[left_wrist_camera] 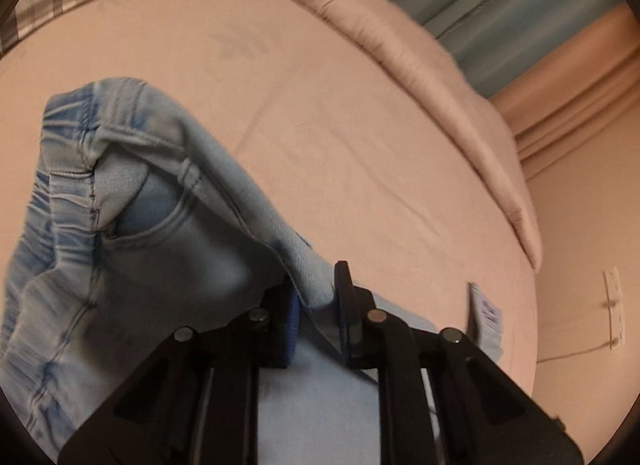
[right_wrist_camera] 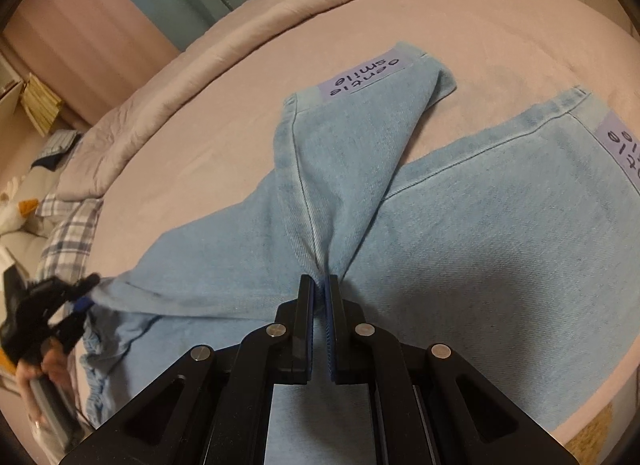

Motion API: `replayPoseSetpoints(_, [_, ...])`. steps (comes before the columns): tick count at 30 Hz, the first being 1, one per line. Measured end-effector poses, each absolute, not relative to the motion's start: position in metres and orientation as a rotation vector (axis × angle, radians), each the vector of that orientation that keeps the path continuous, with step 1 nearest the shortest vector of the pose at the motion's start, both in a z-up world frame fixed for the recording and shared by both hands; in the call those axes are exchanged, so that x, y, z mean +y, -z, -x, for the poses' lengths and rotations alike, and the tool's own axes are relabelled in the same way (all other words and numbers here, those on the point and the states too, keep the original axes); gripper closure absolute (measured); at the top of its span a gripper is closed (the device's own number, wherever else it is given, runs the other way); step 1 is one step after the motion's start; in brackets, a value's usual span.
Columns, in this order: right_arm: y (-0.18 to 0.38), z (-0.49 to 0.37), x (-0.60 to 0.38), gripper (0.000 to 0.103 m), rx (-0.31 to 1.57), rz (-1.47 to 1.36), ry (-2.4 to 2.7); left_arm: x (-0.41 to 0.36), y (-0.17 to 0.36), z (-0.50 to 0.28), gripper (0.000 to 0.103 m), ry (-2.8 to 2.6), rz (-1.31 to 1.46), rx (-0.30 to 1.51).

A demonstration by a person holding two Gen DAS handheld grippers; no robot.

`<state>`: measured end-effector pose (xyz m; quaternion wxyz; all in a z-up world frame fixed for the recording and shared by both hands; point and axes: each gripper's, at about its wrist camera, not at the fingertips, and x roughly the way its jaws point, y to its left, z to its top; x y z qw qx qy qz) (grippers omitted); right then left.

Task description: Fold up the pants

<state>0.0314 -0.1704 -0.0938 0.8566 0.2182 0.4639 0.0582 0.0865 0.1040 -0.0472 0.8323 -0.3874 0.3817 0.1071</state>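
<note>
Both grippers' (left_wrist_camera: 316, 301) (right_wrist_camera: 319, 285) pinch points behind bunched pants (right_wrist_camera: 440, 225).

Both grippers (left_wrist_camera: 316, 305) (right_wrist_camera: 319, 285) are black, with silver pivot pins and blue-padded jaws.

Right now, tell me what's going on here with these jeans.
A person is folding light blue jeans on a pink bed, with a gripper in each hand. The right gripper is pinched on a fold of denim near the middle, where one leg lies crossed over the other. The left gripper holds an edge by the waistband, lifted off the bed. The fold isn't finished.
</note>
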Motion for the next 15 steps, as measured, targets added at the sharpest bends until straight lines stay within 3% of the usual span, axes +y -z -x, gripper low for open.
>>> replayPoseSetpoints(8, [0.049, 0.002, -0.198, 0.098, 0.856, -0.5, -0.12, 0.069, 0.006, 0.002, 0.091, -0.028, 0.816, 0.759])
replayPoseSetpoints(15, [0.046, 0.038, -0.219, 0.098, 0.842, -0.444, -0.032, 0.033, 0.065, 0.049, 0.092, -0.045, 0.805, 0.941])
